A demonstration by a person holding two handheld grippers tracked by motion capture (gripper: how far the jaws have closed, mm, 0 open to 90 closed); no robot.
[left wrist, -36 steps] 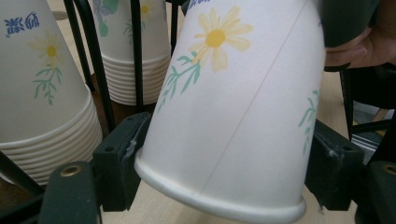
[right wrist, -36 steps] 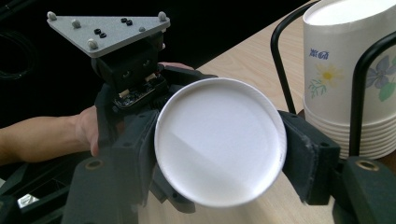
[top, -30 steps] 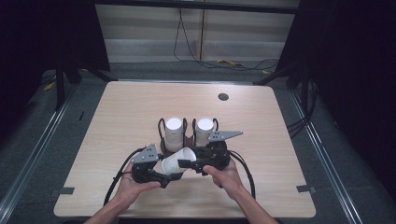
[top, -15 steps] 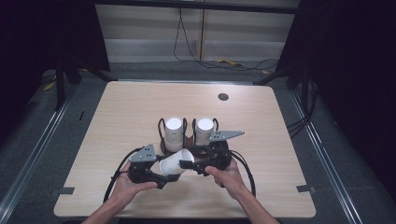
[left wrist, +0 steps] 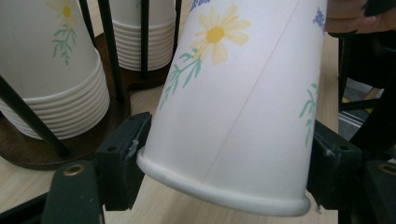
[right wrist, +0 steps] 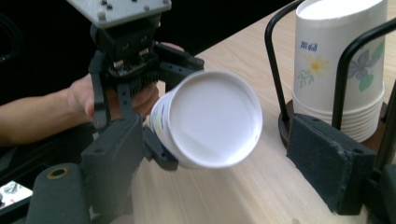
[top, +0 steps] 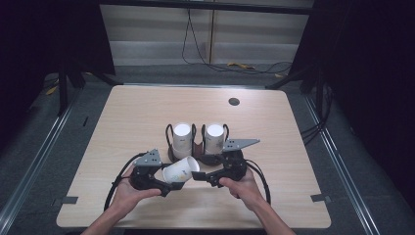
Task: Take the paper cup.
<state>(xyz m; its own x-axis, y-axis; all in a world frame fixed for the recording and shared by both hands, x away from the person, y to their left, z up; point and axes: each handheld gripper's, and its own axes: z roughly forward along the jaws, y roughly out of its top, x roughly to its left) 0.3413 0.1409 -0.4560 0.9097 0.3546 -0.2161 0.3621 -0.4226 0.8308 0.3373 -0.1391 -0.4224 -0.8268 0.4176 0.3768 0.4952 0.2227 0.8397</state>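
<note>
On the pale wooden bench (top: 122, 122), just above the middle of the high view, stand two dark round-based wire cup holders side by side, each with a stack of upturned white paper cups printed with flowers: the left stack (top: 181, 139) and the right stack (top: 214, 138). A small dark round hole (top: 234, 102) sits in the bench surface toward the upper right. Cables (top: 195, 44) trail across the floor beyond the far edge. The two holders stand just behind the hands, close to both tools; in the left gripper view the black wire uprights (left wrist: 109, 60) of a holder rise right beside the held cup.

The single white paper cup with a yellow daisy print (top: 180, 170) lies tilted on its side in the lower middle of the high view, in front of the left holder, between the two tools. The left hand-held gripper (top: 164, 182) has its jaws partly closed, and its pads press the cup's sides near the rolled rim (left wrist: 224, 186), so it has hold of the cup. The right hand-held gripper (top: 198, 175) has just been opening its jaws; they stand wide apart, with the cup's flat white base (right wrist: 212, 119) facing in between them and neither pad (right wrist: 329, 163) touching it.
</note>
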